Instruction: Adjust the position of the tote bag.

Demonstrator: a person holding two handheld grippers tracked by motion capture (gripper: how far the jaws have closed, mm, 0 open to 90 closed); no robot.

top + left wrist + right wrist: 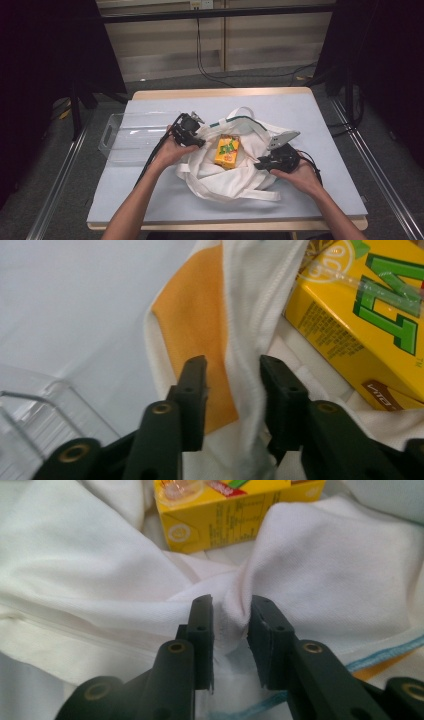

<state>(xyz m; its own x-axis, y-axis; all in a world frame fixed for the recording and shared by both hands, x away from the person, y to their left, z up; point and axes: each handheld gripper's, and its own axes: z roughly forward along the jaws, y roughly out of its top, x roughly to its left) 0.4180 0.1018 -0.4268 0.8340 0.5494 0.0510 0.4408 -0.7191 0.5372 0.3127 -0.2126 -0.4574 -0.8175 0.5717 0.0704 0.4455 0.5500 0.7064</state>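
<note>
Over the bag [227, 172], cloth sits loosely between both spread hand-held grippers [232, 377] [230, 615], so its rim could be dropped and the carton [227, 151] covered.

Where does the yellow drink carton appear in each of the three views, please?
High view: the yellow drink carton lies at the picture's middle, inside the open white cloth bag.
Left gripper view: upper right, past the jaws.
Right gripper view: top centre, beyond the jaws.
Shared landmark: the bag's white fabric around it.
</note>
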